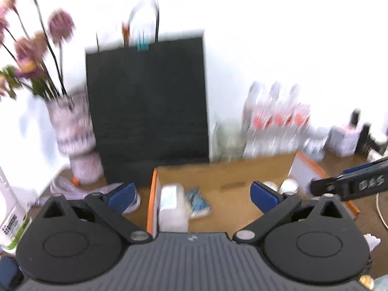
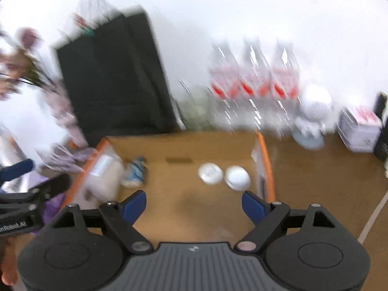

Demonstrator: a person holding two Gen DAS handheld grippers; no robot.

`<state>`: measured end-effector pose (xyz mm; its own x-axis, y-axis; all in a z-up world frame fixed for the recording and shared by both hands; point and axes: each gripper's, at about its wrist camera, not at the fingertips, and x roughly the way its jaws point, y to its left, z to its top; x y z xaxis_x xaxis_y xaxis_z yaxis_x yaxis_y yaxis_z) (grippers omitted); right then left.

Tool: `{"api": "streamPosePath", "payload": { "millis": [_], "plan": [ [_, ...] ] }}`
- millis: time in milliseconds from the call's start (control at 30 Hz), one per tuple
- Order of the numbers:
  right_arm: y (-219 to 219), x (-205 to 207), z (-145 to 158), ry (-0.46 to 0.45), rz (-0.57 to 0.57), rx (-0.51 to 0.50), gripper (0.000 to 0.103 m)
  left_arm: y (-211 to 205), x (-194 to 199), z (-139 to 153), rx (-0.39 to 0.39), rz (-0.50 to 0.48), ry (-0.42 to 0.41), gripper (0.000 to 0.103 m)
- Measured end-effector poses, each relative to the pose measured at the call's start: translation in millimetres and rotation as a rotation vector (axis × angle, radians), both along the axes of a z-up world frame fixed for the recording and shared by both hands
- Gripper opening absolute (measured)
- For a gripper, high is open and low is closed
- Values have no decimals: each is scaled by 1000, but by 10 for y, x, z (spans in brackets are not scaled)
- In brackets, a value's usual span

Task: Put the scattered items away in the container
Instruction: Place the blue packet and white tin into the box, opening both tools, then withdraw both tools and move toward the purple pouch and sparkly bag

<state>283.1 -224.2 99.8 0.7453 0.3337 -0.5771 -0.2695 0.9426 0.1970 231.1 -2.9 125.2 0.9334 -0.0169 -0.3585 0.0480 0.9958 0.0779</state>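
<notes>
An open cardboard box with orange edges (image 1: 223,177) (image 2: 184,150) lies on the brown table. Inside it are a white tissue pack (image 1: 171,207) (image 2: 104,177), a blue-and-white packet (image 1: 198,200) (image 2: 135,172) and two round white lids (image 1: 288,185) (image 2: 210,173). My left gripper (image 1: 194,194) is open and empty, hovering over the box's near left part. My right gripper (image 2: 194,205) is open and empty above the box's near middle. A lilac cloth (image 1: 72,189) lies on the table left of the box. Both views are motion-blurred.
A tall black paper bag (image 1: 148,106) (image 2: 114,80) stands behind the box. A vase of pink flowers (image 1: 72,133) stands at the left. Wrapped water bottles (image 1: 276,121) (image 2: 254,89) stand at the back right, with small boxes (image 2: 359,128) beyond.
</notes>
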Motion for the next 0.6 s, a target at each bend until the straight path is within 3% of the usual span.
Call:
{"api": "streamPosePath", "payload": {
  "millis": [67, 133, 367, 533, 600],
  "plan": [
    [-21, -344, -161, -198, 6, 75, 86, -27, -215, -157, -30, -5, -97, 103],
    [35, -508, -243, -257, -12, 54, 86, -35, -301, -254, -70, -1, -104, 103],
    [76, -858, -128, -297, -44, 21, 89, 54, -563, -225, -142, 65, -81, 103],
    [13, -1437, -140, -273, -66, 6, 90, 60, -1191, -208, -33, 125, -48, 103],
    [-46, -1732, -171, -249, -67, 48, 92, 119, -1543, -237, -65, 126, -46, 103]
  ]
}}
